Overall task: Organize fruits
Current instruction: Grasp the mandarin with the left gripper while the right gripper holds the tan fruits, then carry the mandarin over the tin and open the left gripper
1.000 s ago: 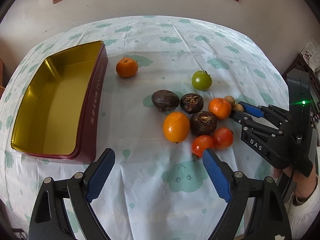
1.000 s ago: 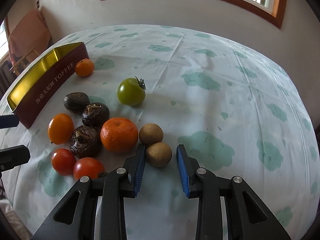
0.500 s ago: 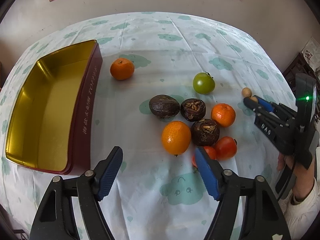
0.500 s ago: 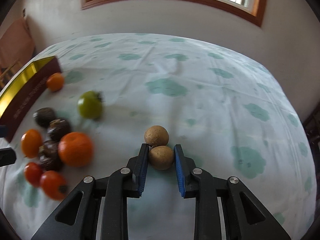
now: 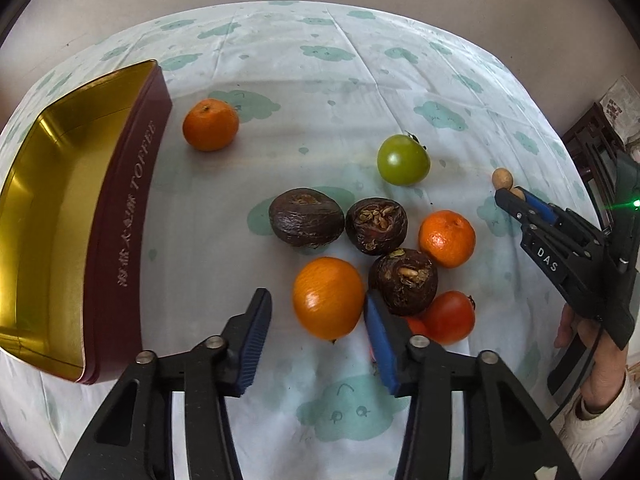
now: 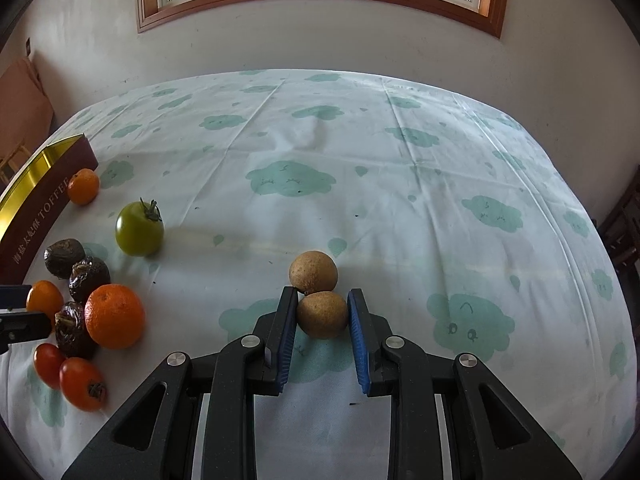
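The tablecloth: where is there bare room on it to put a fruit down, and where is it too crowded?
The tablecloth is bare from the two brown fruits, one of them in the right gripper, out to the far and right edges. A narrower free strip runs between the toffee tin and the dark fruits. It is crowded where oranges, dark fruits and red tomatoes bunch together by the left gripper.

Red tomato [image 5: 416, 326] mostly hidden behind left gripper's [image 5: 318, 320] blue pad. Held longan [image 5: 517, 193] largely covered by right gripper [image 5: 520, 200] in left view. Tin [image 6: 24, 196] cut off by left edge in right view. Hand [image 5: 592, 356] partly behind gripper body.
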